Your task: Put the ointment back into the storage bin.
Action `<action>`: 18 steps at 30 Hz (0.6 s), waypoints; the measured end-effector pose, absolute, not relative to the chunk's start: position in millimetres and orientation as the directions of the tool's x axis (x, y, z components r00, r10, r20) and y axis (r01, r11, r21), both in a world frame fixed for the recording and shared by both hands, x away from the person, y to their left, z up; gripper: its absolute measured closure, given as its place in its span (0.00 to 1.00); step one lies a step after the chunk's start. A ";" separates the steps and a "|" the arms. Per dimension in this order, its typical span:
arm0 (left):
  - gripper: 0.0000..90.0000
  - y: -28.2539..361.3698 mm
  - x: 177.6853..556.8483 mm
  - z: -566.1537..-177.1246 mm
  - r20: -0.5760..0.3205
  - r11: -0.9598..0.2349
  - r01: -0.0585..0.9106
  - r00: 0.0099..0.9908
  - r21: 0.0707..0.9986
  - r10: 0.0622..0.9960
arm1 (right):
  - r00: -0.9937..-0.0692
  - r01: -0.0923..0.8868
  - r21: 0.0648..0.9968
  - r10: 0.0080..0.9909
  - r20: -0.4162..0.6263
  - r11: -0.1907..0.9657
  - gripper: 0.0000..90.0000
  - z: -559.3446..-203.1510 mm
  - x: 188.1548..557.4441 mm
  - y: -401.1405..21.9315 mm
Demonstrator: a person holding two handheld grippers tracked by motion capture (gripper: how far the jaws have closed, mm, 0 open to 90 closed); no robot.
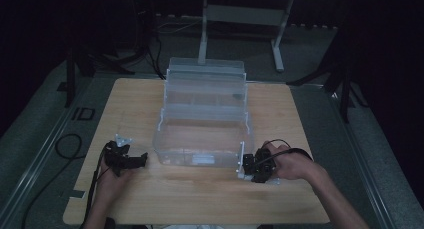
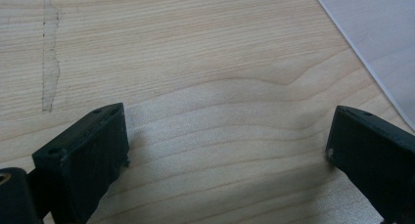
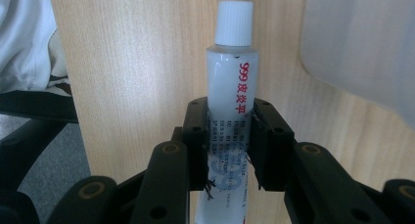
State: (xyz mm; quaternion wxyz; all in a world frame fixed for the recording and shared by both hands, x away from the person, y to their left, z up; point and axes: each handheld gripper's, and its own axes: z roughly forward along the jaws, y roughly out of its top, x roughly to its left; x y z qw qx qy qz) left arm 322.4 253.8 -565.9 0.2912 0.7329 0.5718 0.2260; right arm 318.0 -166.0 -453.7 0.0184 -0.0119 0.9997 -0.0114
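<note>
So we've got a wooden bench (image 1: pixel 200 199) in a pretty dark room, with a clear plastic box (image 1: pixel 202 139) sitting in the middle of it, lid (image 1: pixel 206 71) flipped up at the far side. The box has fold-out tiers and we can't make out anything inside it from the high view.

Our right claw (image 3: pixel 229 136) is pinching a small white tube (image 3: pixel 232 87) across its body. In the right gripper view the tube runs straight up between the two black jaws, white screw cap (image 3: pixel 234 22) at the far end, red "999" and some red characters printed down its side, smaller dark print lower down that we can't read. The tube is held over the bench, with the edge of the box blurry at the right of that view. From the high view the right claw (image 1: pixel 256 165) sits just beside the near right corner of the box, with the right hand (image 1: pixel 287 161) wrapped around it and a cable looping off the back.

Our left claw (image 2: pixel 227 145) is spread wide with nothing between the jaws, just bare wood grain under it. A bit of the box wall (image 2: pixel 386 43) shows at the top right there. From the high view the left claw (image 1: pixel 131 160) is low over the bench, near the box's near left corner but not touching it, left hand (image 1: pixel 112 176) behind it.
</note>
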 end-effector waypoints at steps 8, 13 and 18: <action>0.03 254.0 322.4 -565.8 0.000 -0.180 0.707 0.246 0.684 0.969 | -0.998 -0.025 -0.022 -0.026 -0.050 0.999 0.79 -440.5 320.1 -167.0; 0.03 253.8 322.4 -565.9 -0.002 -0.177 0.706 0.244 0.685 0.970 | -0.998 -0.021 -0.021 -0.023 -0.057 1.000 0.79 -432.8 321.0 -168.1; 0.03 253.7 322.4 -566.0 -0.002 -0.175 0.706 0.243 0.686 0.970 | -0.998 -0.020 -0.019 -0.021 -0.064 1.000 0.79 -424.1 322.8 -167.4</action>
